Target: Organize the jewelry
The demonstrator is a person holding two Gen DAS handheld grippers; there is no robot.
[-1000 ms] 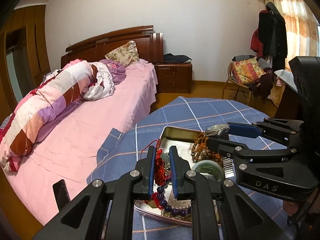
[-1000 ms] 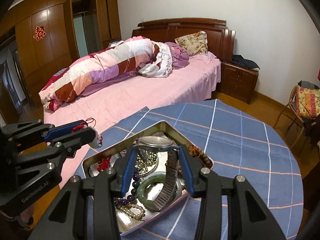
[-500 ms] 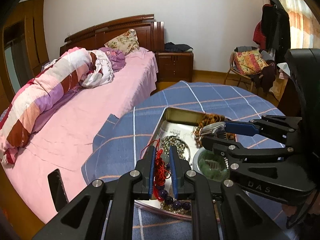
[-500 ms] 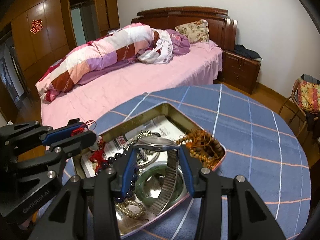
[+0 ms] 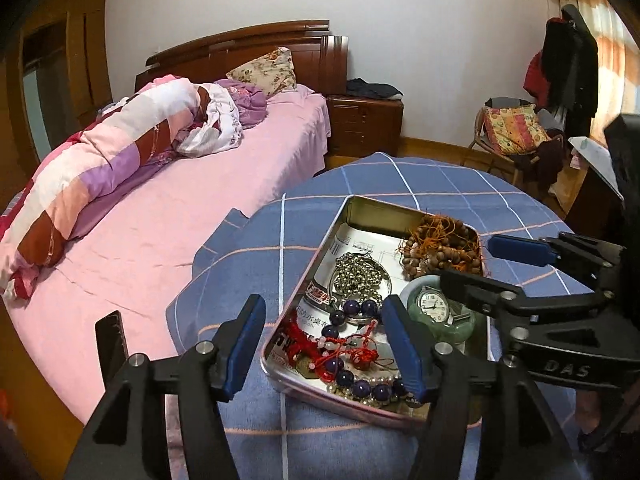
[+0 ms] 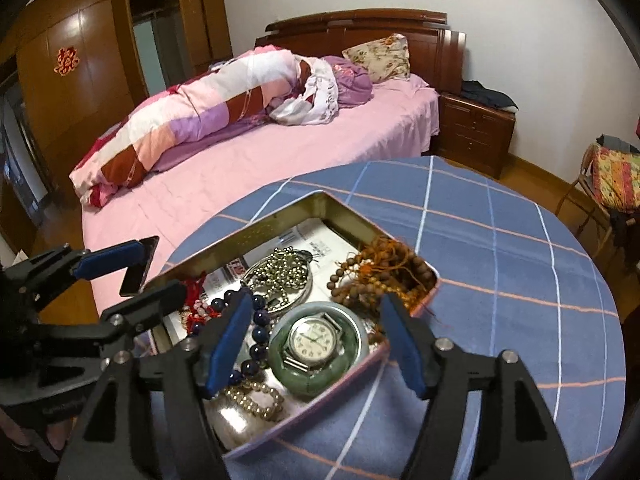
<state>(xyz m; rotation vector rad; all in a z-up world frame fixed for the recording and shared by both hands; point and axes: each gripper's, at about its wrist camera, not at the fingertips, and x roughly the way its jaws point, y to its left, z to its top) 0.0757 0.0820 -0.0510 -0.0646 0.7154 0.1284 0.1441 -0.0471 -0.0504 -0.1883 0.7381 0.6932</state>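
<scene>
Both your left gripper (image 5: pixel 322 342) and right gripper (image 6: pixel 314 342) have just been opening and hold nothing. The watch (image 6: pixel 314 336) lies inside the jade bangle (image 6: pixel 348 364), in the tin (image 6: pixel 280 216). Pinch its limp, slippery strap gently.

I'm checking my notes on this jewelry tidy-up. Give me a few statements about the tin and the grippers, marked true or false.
1. The wristwatch lies inside the green bangle in the metal tin. True.
2. The left gripper is clamped on the red cord charm. False: its jaws have just been opening and stand wide, and the charm lies loose in the tin.
3. The brown wooden beads sit in a far corner of the tin. True.
4. The right gripper holds the watch up above the tin. False: its jaws have just been opening, and the watch rests in the tin.
5. The tablecloth is plain red. False: blue, checked.
</scene>
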